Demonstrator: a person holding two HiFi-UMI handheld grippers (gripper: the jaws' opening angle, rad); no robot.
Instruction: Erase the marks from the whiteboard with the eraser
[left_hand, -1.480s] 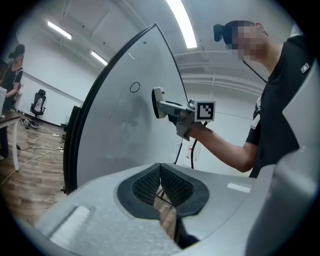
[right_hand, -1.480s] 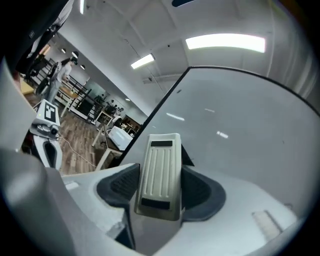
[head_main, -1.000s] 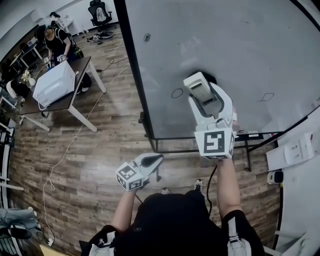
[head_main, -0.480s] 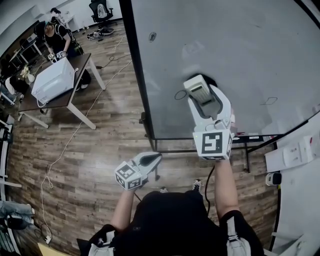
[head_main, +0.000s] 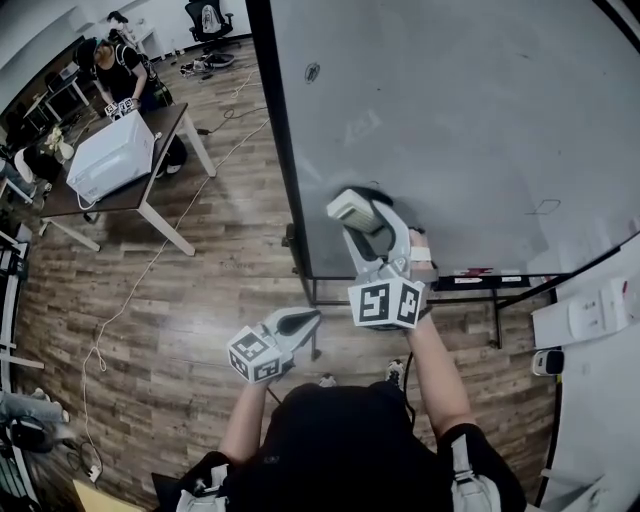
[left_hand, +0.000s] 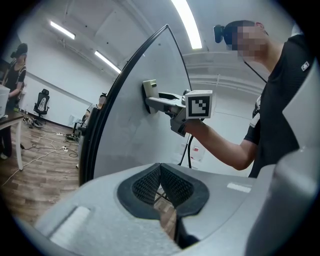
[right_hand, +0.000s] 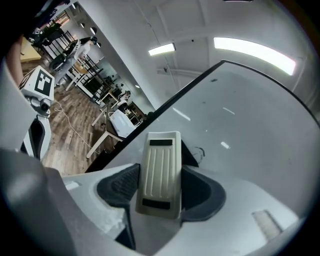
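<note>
The whiteboard (head_main: 470, 110) stands upright ahead and to the right. My right gripper (head_main: 358, 218) is shut on the cream, ribbed eraser (head_main: 349, 207), which is pressed against the board's lower left part. In the right gripper view the eraser (right_hand: 160, 172) sits between the dark pads, with a small scribble (right_hand: 198, 150) just beside it. A small mark (head_main: 313, 71) shows high on the board and a faint outline mark (head_main: 545, 207) at the right. My left gripper (head_main: 306, 319) hangs below the board, shut on nothing, its pads (left_hand: 150, 184) touching.
A black frame edge (head_main: 280, 140) and a tray (head_main: 480, 276) bound the board. At the left stands a table (head_main: 150, 195) with a white box (head_main: 110, 162), a person (head_main: 120, 75) behind it. Cables (head_main: 130, 300) trail over the wood floor.
My right gripper has slid the eraser left and down across the board, onto the spot where an oval mark showed. The left gripper has hardly moved.
</note>
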